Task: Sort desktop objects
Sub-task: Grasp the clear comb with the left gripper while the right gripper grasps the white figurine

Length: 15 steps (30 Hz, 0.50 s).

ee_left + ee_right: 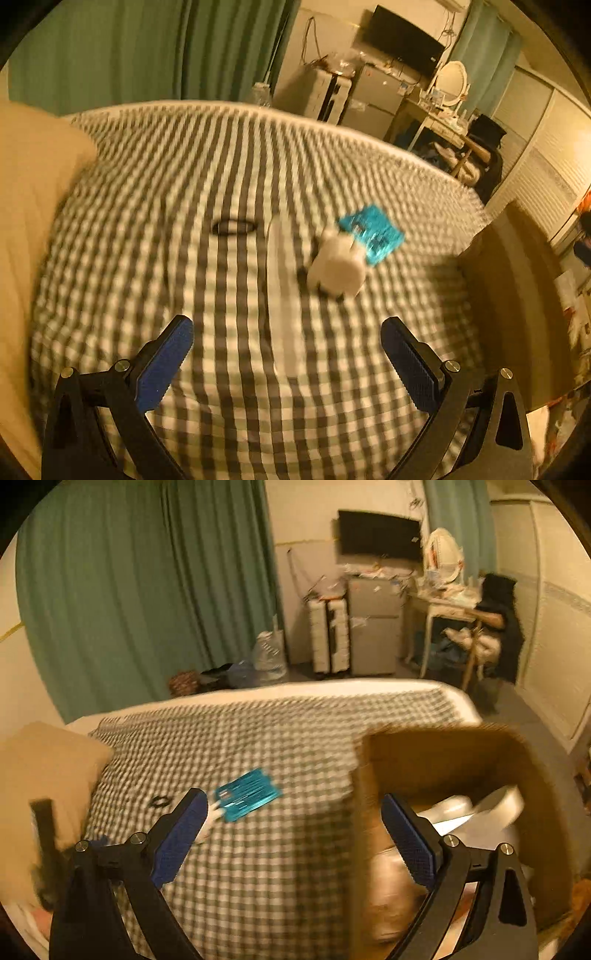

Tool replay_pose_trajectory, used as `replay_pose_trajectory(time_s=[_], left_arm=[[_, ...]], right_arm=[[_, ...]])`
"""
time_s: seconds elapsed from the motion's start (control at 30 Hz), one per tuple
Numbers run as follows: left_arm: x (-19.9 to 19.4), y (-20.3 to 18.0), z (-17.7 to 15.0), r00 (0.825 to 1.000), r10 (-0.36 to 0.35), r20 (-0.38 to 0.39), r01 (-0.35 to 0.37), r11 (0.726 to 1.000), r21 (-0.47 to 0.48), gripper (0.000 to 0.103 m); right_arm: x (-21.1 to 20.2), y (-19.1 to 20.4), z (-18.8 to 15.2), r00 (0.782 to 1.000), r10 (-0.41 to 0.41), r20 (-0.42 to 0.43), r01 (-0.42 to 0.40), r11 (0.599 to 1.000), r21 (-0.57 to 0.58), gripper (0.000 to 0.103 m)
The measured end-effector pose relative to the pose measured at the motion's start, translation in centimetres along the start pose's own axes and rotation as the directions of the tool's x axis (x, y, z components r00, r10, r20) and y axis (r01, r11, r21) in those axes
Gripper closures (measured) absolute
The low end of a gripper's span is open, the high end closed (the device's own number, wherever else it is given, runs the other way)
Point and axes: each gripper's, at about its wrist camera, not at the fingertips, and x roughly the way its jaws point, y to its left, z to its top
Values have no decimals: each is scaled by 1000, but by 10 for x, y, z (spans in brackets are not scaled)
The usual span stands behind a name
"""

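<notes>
Dim, warm yellow indoor light, and heavy motion blur in both my wrist views.

Everything I see carries an amber cast. In my left view the grey-and-white checked cloth smears into streaks, and the white cylindrical object, the teal rectangular packet and the pale translucent strip are soft-edged, while the blue ribbed finger pads stay sharp. A dark shadow lies under the white object. Bright glare blooms at that view's right edge. In my right view the open brown cardboard box blurs worst near its front wall. The fisheye bends the cloth's far edge, and black vignette rings both pictures.
</notes>
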Motion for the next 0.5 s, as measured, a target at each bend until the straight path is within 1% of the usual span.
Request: replay_pose_trajectory(time_s=[0.03,0.1,0.13,0.17,0.2,0.23,0.27,0.3,0.33,0.4,0.47,0.5], left_arm=[[8,-1,-5,1000,18,-3,-18,1000,12,0],[27,-7,-12,998,49,-42,-47,998,46,0],[34,-10,-15,997,51,-49,-48,997,67,0],[41,-13,-16,998,56,-36,-52,994,96,0],[45,-14,-16,998,53,-21,-50,991,123,6],[47,-17,-16,999,50,10,-51,985,164,15],[52,-19,-15,998,46,31,-52,978,201,42],[57,-19,-14,999,30,20,-34,973,228,75],[62,-16,-15,1000,2,-9,1,970,242,75],[61,-7,-16,999,-52,10,48,969,241,75],[58,7,-18,995,-99,16,94,972,216,76],[55,15,-20,994,-111,25,104,973,208,76]], right_arm=[[11,9,-7,1000,13,-24,-13,1000,1,8],[28,18,-19,998,23,-63,-23,1000,-4,8],[37,23,-24,995,31,-90,-32,999,-7,8],[45,26,-30,992,48,-115,-49,999,-4,8],[52,27,-33,989,63,-133,-64,998,1,8],[58,28,-37,987,71,-147,-71,997,5,8],[63,30,-41,984,69,-162,-69,998,5,8],[67,33,-46,982,65,-177,-65,998,4,8],[74,36,-48,979,58,-194,-60,998,0,8],[85,43,-51,976,46,-215,-49,999,-11,8],[93,54,-52,974,46,-223,-51,999,-18,8],[99,62,-52,973,48,-227,-53,998,-20,8]])
